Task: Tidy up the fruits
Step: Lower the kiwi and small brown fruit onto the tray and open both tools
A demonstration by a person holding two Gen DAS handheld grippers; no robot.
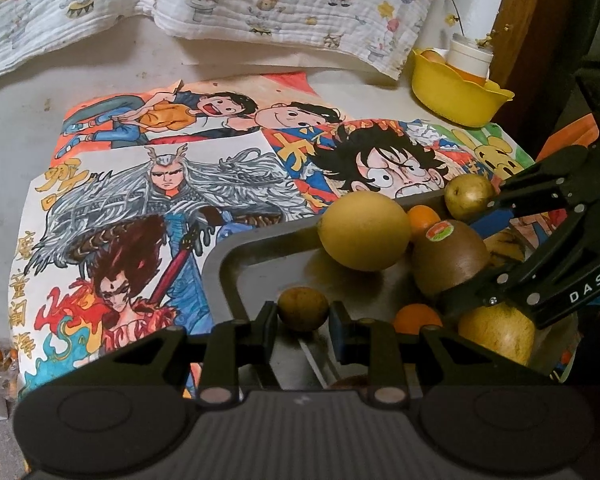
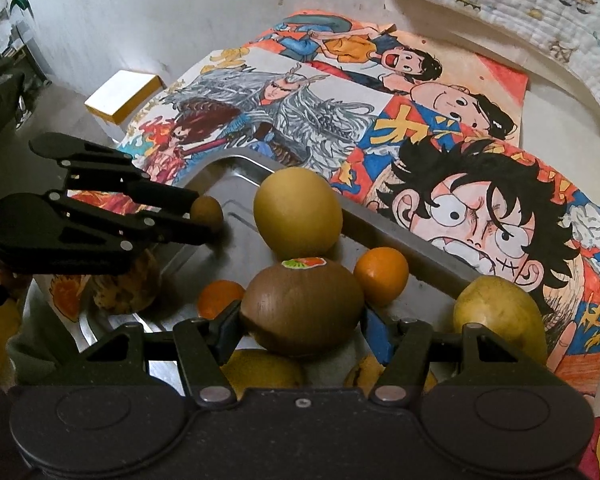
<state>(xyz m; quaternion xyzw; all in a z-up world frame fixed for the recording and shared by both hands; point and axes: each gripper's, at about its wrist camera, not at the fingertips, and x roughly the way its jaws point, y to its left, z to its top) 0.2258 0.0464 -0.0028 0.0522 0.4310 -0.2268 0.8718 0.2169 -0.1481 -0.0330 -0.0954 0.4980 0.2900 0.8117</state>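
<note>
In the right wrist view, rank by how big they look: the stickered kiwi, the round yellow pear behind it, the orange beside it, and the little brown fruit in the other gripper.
1. kiwi, nearest the camera, so its lead over the pear is unsure
2. yellow pear
3. orange
4. small brown fruit

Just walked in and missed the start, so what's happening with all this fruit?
A person is sorting fruit from a metal tray with a claw in each hand. The left claw is shut on a small brown fruit near the tray's corner. The right claw grips a kiwi with a sticker. Pears and oranges sit loose in the tray, and a yellow bowl stands beyond it.
</note>
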